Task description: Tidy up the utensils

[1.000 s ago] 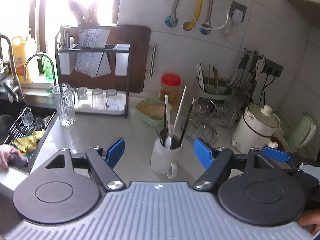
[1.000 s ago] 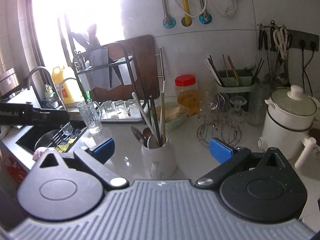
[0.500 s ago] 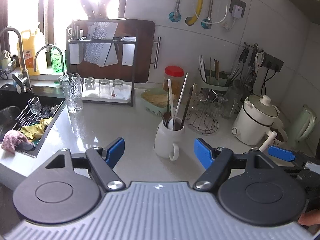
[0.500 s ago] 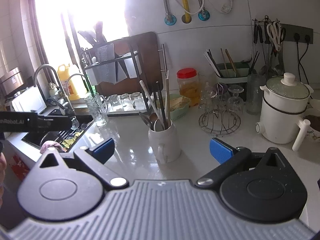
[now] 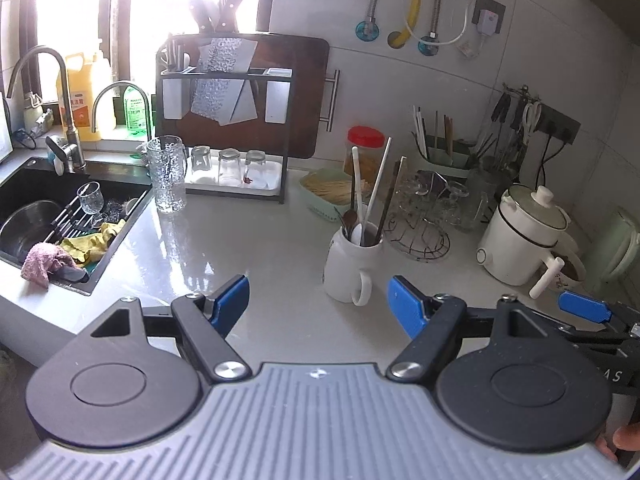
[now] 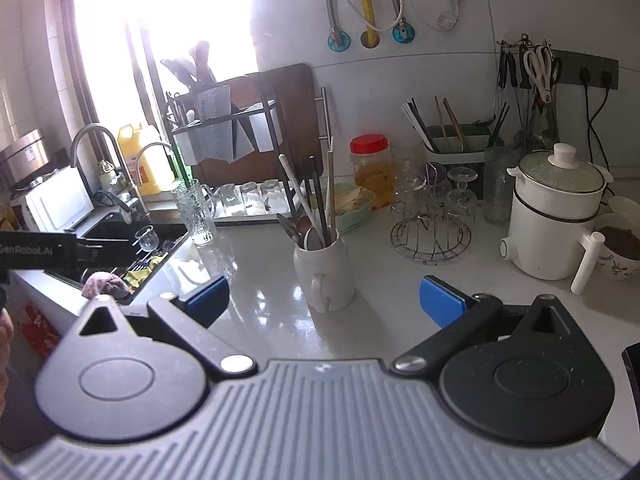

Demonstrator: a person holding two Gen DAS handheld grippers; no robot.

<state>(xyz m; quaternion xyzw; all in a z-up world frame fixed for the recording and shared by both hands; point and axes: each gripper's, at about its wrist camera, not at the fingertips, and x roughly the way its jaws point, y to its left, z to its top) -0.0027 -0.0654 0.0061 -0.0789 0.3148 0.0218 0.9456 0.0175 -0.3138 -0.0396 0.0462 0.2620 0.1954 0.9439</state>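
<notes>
A white mug stands on the grey counter, stuffed with chopsticks, spoons and a white ladle handle. My left gripper hangs open a short way in front of the mug, nothing between its blue pads. My right gripper is open too, with the mug just beyond its fingertips. A green utensil caddy with more chopsticks sits against the back wall. The right gripper's blue tip shows at the right edge of the left wrist view.
A black sink with a glass, cloths and a pot lies to the left. A tall glass pitcher, a dish rack with glasses, a red-lidded jar, a wire glass stand and a white electric pot crowd the back and right.
Both grippers have drawn back from the mug, which now looks smaller and farther. More of the sink and counter shows. Both stay open.
</notes>
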